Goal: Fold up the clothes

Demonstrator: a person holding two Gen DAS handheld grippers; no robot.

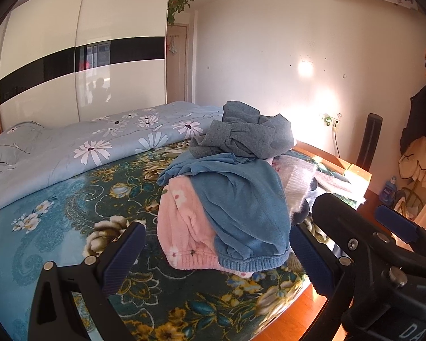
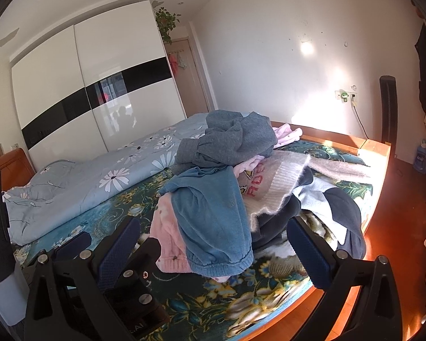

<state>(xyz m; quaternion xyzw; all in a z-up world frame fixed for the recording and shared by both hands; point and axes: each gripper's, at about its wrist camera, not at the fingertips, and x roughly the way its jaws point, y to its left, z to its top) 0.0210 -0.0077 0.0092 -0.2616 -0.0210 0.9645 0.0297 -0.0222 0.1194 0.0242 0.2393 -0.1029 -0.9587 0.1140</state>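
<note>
A pile of unfolded clothes lies on the bed's floral blanket (image 1: 71,213). On top is a grey sweatshirt (image 1: 247,130) (image 2: 230,139). Below it hang blue sweatpants (image 1: 241,207) (image 2: 213,216) over a pink fleece garment (image 1: 181,227) (image 2: 167,236). A white fuzzy sweater (image 2: 275,187) and dark navy clothes (image 2: 343,216) lie to the right. My left gripper (image 1: 215,253) is open and empty, just short of the pile's near edge. My right gripper (image 2: 213,253) is open and empty too, framing the blue cuff. The right gripper also shows in the left wrist view (image 1: 355,218).
A light blue daisy quilt (image 1: 85,145) lies along the bed's far side. A white wardrobe (image 1: 71,56) stands behind. The bed's wooden frame (image 2: 375,147) and an orange floor (image 2: 397,199) are to the right. Coats hang at the far right (image 1: 420,130).
</note>
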